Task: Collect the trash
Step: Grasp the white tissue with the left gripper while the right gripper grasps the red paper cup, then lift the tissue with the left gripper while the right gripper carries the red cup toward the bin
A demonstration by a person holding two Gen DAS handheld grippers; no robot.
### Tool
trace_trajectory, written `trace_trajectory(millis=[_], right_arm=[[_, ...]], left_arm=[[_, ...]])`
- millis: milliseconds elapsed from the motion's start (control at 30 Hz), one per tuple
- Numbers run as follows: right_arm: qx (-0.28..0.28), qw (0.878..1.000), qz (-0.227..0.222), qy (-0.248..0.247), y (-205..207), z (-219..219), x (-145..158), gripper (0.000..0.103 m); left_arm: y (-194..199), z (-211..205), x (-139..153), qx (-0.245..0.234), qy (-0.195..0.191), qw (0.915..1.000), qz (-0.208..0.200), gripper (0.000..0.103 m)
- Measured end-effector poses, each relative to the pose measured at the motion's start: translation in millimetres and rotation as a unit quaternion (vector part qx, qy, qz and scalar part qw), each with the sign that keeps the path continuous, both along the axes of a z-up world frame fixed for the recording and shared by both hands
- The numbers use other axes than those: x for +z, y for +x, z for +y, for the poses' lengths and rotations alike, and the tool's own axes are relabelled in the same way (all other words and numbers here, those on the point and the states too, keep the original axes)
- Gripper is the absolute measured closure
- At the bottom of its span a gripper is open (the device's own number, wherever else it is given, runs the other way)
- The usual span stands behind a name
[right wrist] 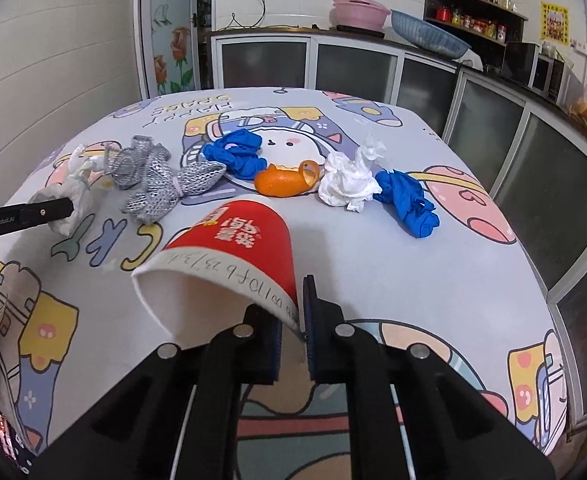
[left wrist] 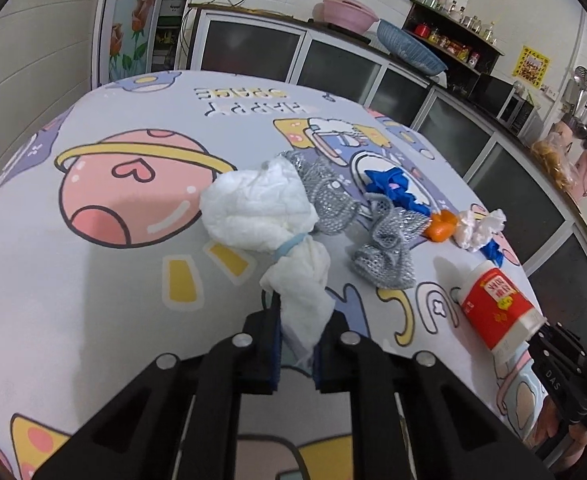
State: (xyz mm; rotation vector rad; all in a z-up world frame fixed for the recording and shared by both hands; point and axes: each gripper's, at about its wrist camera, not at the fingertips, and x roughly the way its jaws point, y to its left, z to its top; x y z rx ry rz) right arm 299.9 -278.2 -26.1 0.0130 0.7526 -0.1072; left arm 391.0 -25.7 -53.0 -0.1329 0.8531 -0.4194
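Left tongs point(left wrist: 297, 332) are clamped on the tail of the white wad point(left wrist: 261, 208), a crumpled white bundle tied with a pale blue band; its bulk lies on the worktop point(left wrist: 93, 280) at 12 o'clock from the pads. Right tongs point(right wrist: 291, 320) pinch the rim of the red paper cup point(right wrist: 229, 248), one pad inside the wall and one outside. Cup lies on its side, mouth toward the camera, base at 11 o'clock.

Step in hand: both grips made, pickup stage. Neither item looks clearly lifted off the worktop.

Still loose on the cloth, right wrist view:
- silver mesh point(right wrist: 153, 184) at 10 o'clock from the cup, just beside the wad
- blue glove point(right wrist: 237, 152) at 12 o'clock
- orange peel point(right wrist: 285, 182) just past the cup base, touching or nearly touching that glove
- white tissue point(right wrist: 351, 184) at 1 o'clock
- second blue glove point(right wrist: 409, 204) at 2 o'clock, touching the tissue

No bin or bag visible in either view, so the drop point is unknown.

Next move, my read: lift both straight up and carry them off to wherever trash goes. Rim pinch on the cup is thin and may let it swing. Wad is held by the tail only, so its bulk will hang and may drag the mesh along.
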Motion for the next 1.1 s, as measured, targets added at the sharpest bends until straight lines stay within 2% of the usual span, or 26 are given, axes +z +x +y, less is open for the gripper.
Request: trace_trajectory(millis=[200, 700, 1100], right_arm=[[0.006, 1.0, -0.012, 0.001, -13, 8, 8, 0.096], [0.002, 1.0, -0.02, 0.016, -45, 10, 17, 0.101], [0.002, 0.999, -0.045, 0.013, -77, 7, 39, 0.101]], left_arm=[[-23, 5, 8, -0.005, -0.006, 0.9999, -0.011, 0.093], [-64, 7, 6, -0.017, -0.015, 0.9996, -0.015, 0.093], [-94, -7, 24, -0.047, -0.022, 0.998, -0.035, 0.093]])
